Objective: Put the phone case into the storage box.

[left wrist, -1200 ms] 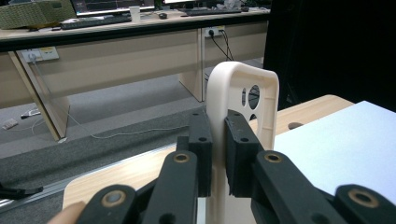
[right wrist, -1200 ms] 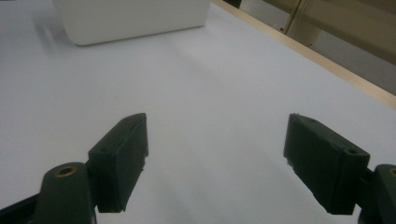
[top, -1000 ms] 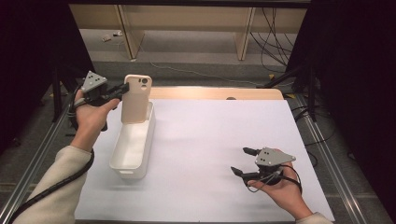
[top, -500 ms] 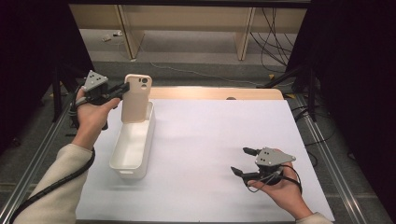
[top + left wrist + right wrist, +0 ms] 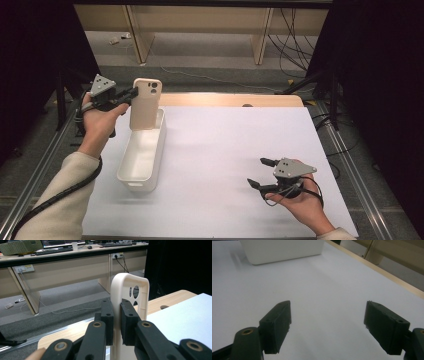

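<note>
Jaws of your left gripper [image 5: 131, 93] pinch the smooth beige phone case [image 5: 145, 104] upright (rounded corners) over the glossy white bin [image 5: 142, 157]; your right gripper [image 5: 261, 173] gapes empty.

In the high view, even light from above falls on the white sheet of the bench [image 5: 225, 150], which is bright but not blown out, while both side edges sink into near-black and the white bin [image 5: 142, 155] and the right tool [image 5: 262, 172] cast only faint, soft shadows. The left gripper view is a little soft and grainy: the near black pads [image 5: 127, 320] and the cream phone case [image 5: 130, 295] read clearly, while the far desks are milder in focus. The right gripper view is the haziest, with a pale glare across the sheet and blurred edges on the bin at the top.
</note>
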`<control>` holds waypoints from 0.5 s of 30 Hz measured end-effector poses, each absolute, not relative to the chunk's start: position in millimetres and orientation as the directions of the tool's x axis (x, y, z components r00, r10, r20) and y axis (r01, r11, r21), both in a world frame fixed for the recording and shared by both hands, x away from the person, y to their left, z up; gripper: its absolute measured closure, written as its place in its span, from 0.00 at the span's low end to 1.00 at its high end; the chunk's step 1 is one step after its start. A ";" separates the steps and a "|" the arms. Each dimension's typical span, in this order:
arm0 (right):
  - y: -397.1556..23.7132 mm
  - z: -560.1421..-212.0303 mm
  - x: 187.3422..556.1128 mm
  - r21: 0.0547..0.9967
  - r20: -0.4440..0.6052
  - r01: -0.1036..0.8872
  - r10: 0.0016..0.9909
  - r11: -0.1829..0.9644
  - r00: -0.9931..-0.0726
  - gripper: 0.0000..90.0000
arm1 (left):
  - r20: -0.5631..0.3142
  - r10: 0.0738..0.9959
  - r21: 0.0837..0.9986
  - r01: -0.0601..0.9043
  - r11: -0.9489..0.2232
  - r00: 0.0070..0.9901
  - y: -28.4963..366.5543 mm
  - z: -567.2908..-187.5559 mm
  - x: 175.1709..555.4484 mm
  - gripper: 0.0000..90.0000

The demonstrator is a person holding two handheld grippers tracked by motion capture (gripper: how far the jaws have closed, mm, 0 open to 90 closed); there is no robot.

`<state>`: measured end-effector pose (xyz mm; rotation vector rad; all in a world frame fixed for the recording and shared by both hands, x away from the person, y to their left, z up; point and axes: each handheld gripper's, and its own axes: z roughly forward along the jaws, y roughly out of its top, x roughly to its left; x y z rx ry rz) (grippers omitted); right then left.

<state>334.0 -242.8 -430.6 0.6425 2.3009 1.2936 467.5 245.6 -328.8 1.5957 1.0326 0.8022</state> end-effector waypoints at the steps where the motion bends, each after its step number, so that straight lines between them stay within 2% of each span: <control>1: -242.8 -430.6 334.0 0.868 -0.134 0.187 0.579 0.460 -0.804 0.26 | 0.002 0.912 0.968 0.227 -0.104 0.409 245.3 -329.0 467.8 0.91; 15: -243.1 -430.4 334.2 0.870 -0.134 0.185 0.580 0.457 -0.804 0.26 | 0.007 0.911 0.968 0.227 -0.111 0.412 241.3 -328.2 472.7 0.91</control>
